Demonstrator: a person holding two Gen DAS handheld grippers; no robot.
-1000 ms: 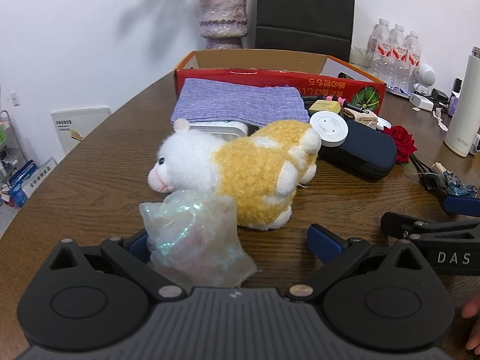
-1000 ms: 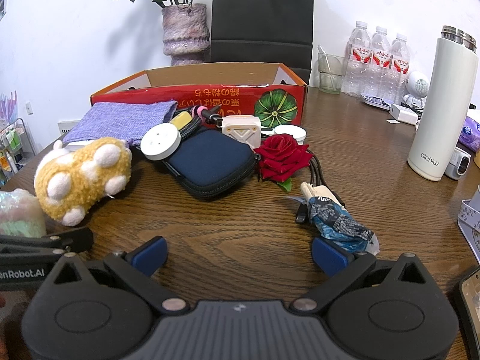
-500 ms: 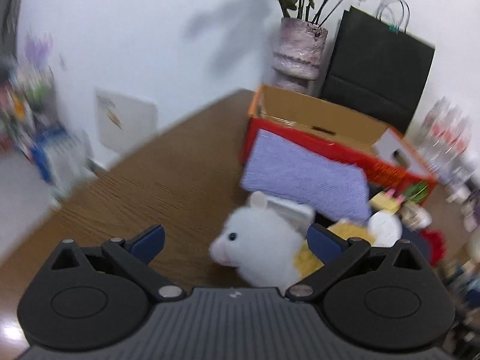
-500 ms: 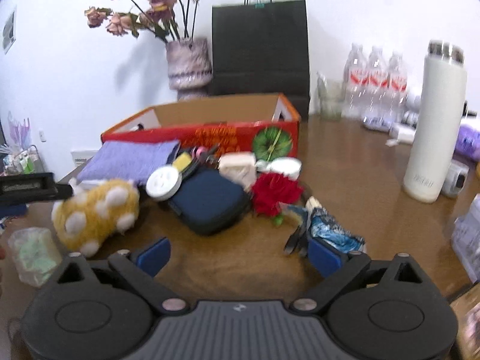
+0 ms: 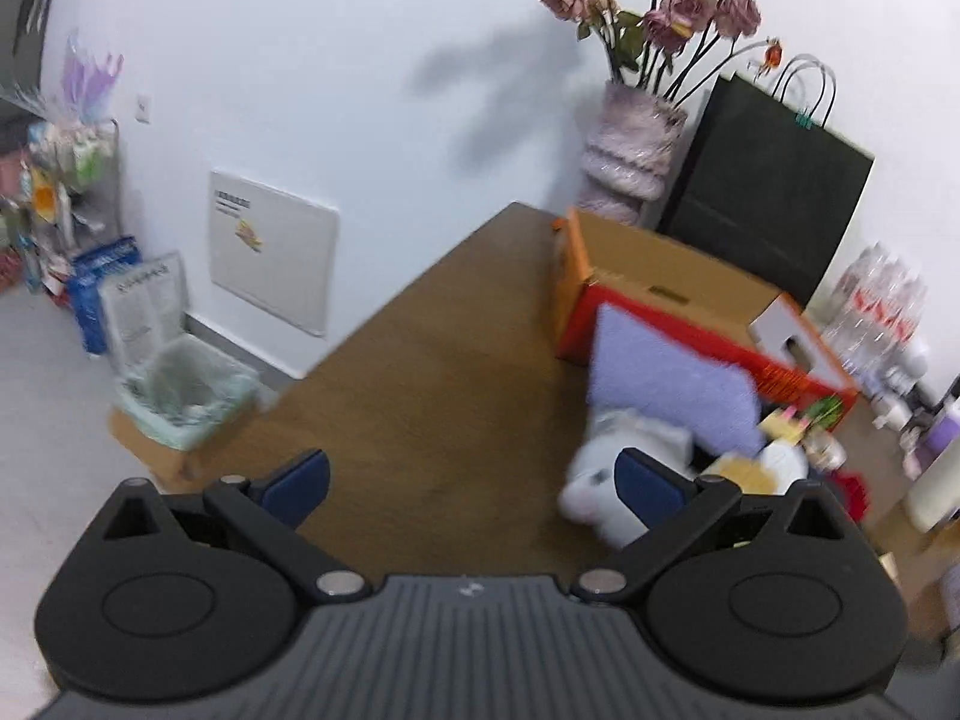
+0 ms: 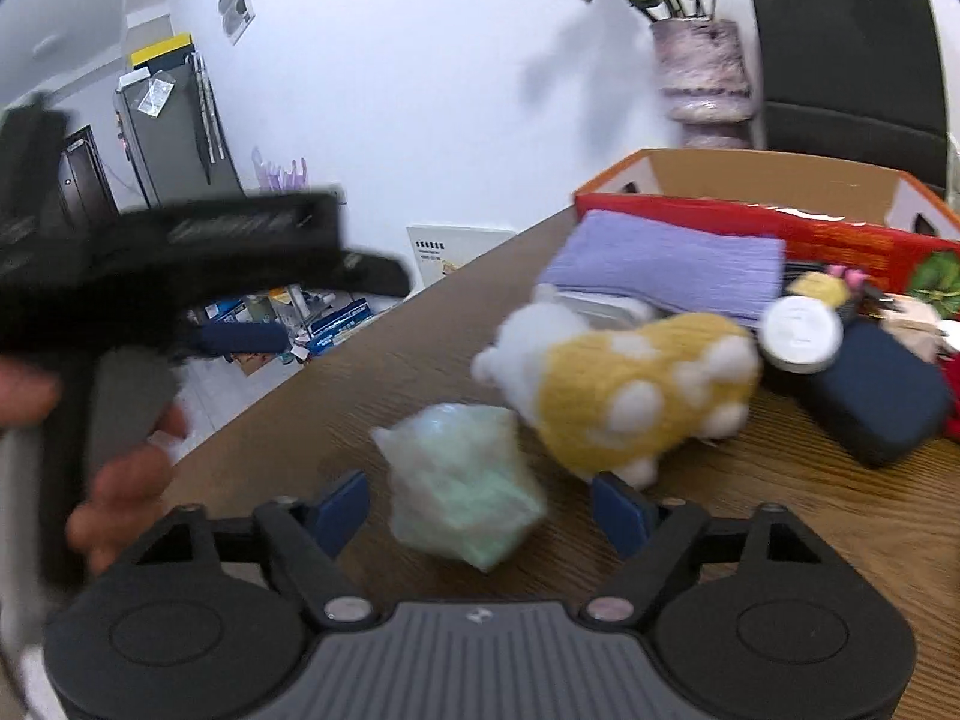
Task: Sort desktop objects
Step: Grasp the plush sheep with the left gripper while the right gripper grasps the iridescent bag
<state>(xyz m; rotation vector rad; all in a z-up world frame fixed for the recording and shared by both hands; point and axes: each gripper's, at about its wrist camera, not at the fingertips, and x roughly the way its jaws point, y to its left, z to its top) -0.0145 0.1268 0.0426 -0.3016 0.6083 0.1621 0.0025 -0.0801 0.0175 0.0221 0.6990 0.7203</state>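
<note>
On the brown wooden table (image 6: 780, 516), a crumpled pale-green plastic bag (image 6: 465, 480) lies between the spread blue fingertips of the right gripper (image 6: 483, 510), which grips nothing. Just beyond the bag sits a yellow-and-white plush toy (image 6: 630, 384), with a folded lilac cloth (image 6: 666, 264) and a red cardboard box (image 6: 780, 210) behind it, and a navy pouch (image 6: 882, 402) to its right. Off to the side, the left gripper (image 5: 471, 480) is held above the table, its jaws wide apart and empty, aimed toward the table edge and a lined waste bin (image 5: 186, 393) on the floor. The view is blurred.
</note>
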